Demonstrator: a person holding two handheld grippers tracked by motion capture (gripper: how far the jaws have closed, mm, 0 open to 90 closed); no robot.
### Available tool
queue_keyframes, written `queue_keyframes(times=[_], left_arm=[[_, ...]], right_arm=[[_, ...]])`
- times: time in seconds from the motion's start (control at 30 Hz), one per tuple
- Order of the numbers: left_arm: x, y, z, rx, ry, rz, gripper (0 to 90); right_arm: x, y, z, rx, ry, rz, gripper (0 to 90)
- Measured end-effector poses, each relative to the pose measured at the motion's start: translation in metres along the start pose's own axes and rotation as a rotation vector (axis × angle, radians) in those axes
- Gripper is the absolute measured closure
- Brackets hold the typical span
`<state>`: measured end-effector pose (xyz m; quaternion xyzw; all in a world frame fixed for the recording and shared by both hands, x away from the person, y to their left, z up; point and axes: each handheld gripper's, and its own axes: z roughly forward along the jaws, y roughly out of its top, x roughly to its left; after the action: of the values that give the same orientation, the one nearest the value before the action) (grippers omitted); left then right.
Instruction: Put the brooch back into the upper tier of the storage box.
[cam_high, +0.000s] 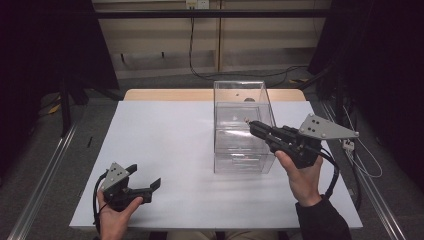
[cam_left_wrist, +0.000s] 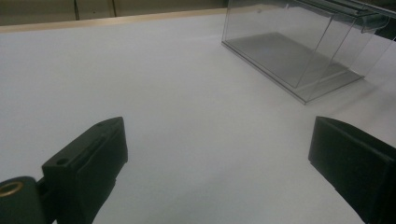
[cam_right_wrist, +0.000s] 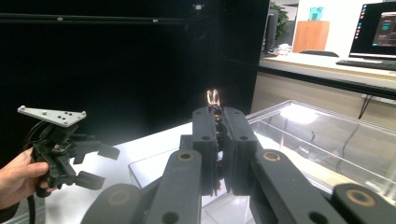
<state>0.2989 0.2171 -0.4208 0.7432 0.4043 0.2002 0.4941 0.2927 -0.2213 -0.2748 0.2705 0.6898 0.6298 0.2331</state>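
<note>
R gripper jaws pinch a small shiny thing over clear box; L gripper spread, well apart.

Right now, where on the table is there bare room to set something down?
The white tabletop is bare from its left edge across to the clear box, beyond the open left tool. The front strip between the two hands is free too. It is crowded at the box's right side, where the right tool works.

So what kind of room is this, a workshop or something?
Probably a lab or test room inside an office: a white-topped table fenced by black curtains, a clear plastic box set out on it, and desks with a lit computer monitor beyond.
</note>
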Motion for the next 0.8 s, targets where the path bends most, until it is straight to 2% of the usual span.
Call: queue_keyframes(times=[0.2, 0.43, 0.8], left_arm=[[0.0, 0.0, 0.0, -0.001, 0.001, 0.0, 4.4], [0.0, 0.0, 0.0, 0.0, -0.001, 0.0, 4.4], [0.0, 0.0, 0.0, 0.001, -0.002, 0.0, 4.4]], right_arm=[[0.004, -0.002, 0.005, 0.014, 0.021, 0.003, 85.5], [0.009, -0.005, 0.01, 0.066, 0.039, 0.01, 85.4], [-0.001, -0.012, 0.008, 0.098, 0.017, 0.042, 85.4]])
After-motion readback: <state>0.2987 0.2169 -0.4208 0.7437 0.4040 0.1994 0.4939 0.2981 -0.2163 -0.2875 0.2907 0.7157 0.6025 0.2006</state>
